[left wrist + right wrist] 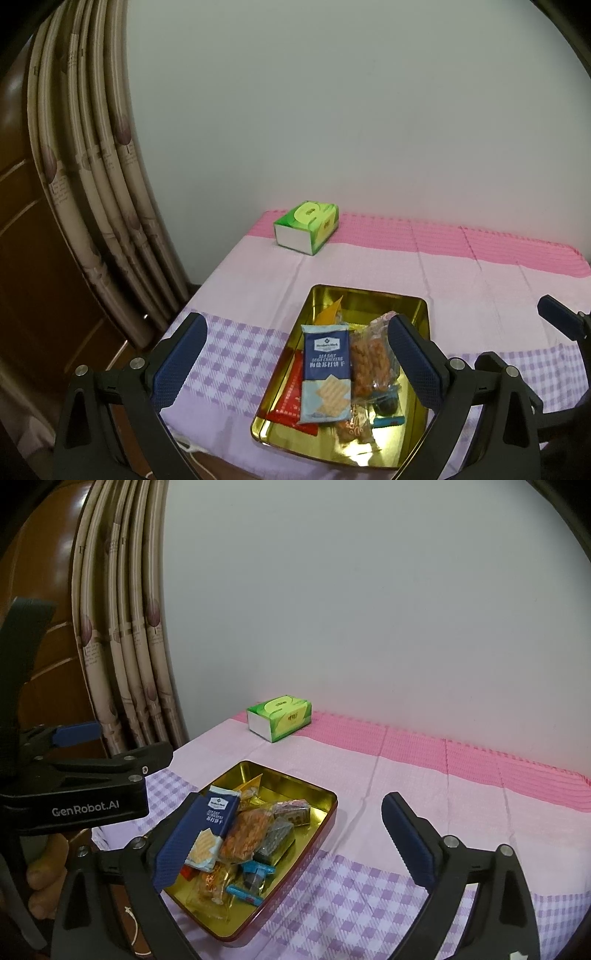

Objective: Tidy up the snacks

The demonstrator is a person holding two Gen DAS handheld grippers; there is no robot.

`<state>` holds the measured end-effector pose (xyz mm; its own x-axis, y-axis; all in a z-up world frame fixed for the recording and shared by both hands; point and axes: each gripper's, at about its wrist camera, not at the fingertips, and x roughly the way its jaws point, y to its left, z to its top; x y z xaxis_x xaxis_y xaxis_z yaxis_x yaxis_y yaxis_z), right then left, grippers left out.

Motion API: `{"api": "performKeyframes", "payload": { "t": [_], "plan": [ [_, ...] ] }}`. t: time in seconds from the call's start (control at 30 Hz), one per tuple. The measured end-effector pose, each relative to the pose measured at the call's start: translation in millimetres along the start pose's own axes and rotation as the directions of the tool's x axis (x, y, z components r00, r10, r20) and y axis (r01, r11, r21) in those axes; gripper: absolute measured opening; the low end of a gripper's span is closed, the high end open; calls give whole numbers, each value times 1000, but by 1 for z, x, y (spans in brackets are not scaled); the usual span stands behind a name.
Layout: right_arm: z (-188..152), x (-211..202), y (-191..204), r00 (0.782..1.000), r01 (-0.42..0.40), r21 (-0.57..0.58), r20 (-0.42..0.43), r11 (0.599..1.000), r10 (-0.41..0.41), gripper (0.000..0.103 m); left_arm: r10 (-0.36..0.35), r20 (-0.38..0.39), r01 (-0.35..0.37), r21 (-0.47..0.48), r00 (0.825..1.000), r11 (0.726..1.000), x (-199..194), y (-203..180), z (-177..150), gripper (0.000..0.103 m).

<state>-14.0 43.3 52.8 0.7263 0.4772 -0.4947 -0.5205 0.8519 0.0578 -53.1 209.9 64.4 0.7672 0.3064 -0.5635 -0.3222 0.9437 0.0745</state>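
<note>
Pink-and-lilac checked cloth covers the counter [258,266]. On it sits the gold tin [419,306], holding the snacks, with a green tissue box [308,227] well behind it by the wall. Both tongs, left [297,363] and right [291,843], hover released above the tin, grasping nothing. My advice: descend straight and pinch the topmost cracker pack [327,373] across its width. It reads "Member's Mark, Sea Salt Soda Crackers".
</note>
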Motion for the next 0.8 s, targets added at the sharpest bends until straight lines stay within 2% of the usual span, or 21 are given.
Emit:
{"api": "performKeyframes", "payload": {
  "t": [0.47, 0.57, 0.7, 0.8],
  "plan": [
    [-9, 8, -4, 1000, 2, 13, -32, 1000, -1, 96, 2, -53, -2, 8, 999, 1000, 14, -1, -4, 101],
    [-14, 13, -11, 999, -1, 25, -49, 1000, 2, 96, 22, -24, -22, 9, 999, 1000, 14, -1, -6, 102],
    [-26, 19, -41, 995, 45, 46, -88, 998, -40, 97, 14, -18, -13, 3, 1000, 1000, 15, 0, -7, 102],
    [-40, 22, -80, 985, 122, 52, -126, 991, -115, 97, 28, -32, -27, 16, 999, 999, 17, -1, -8, 102]
  ]
}}
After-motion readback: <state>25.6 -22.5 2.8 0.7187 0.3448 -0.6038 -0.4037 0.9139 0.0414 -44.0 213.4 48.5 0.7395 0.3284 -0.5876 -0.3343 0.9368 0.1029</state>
